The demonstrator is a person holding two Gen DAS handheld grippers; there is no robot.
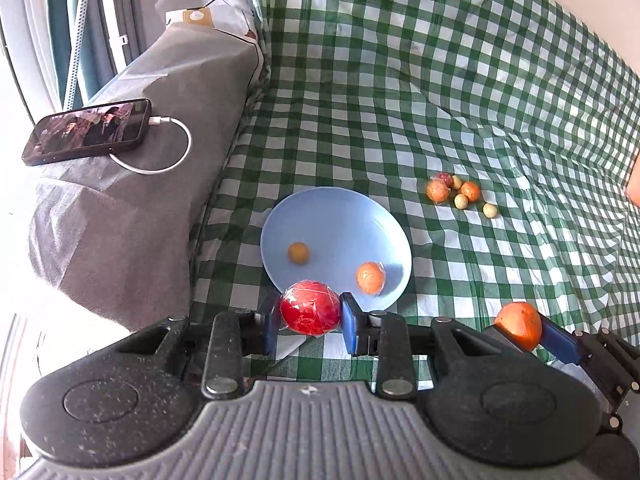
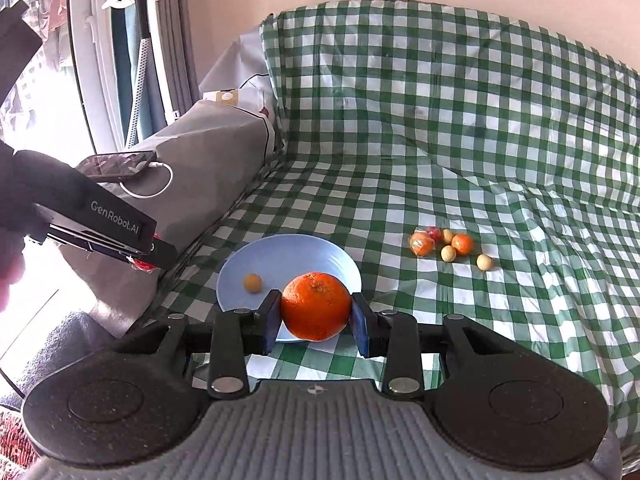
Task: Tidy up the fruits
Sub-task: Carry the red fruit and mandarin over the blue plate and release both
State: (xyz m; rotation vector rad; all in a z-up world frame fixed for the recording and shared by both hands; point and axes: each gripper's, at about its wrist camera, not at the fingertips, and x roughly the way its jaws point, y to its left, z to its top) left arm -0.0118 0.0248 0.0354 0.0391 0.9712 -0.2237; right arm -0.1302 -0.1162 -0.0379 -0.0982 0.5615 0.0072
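Two fruits were clamped for the blue plate (image 1: pixel 304 208): my left gripper (image 1: pixel 310 314) gripped a wrapped, perhaps plastic-covered red fruit (image 1: pixel 310 308), my right gripper (image 2: pixel 316 308) the orange (image 2: pixel 316 306).

In the right wrist view the orange (image 2: pixel 316 306) covers the near middle of the blue plate (image 2: pixel 288 252), so the wrapped fruit lying there is out of sight; only the small yellowish fruit (image 2: pixel 253 283) shows. The left gripper (image 2: pixel 150 258) enters from the left edge, its body cut off, and only a scrap of red shows at its tip. A blurred hand (image 2: pixel 10 276) is cut by the same edge. In the left wrist view the red wrapped fruit (image 1: pixel 310 307) hides the plate's near rim. The right gripper (image 1: pixel 532 326) is partly cut by the lower right corner. The fruits in the far cluster (image 1: pixel 460 194) are too small to name.
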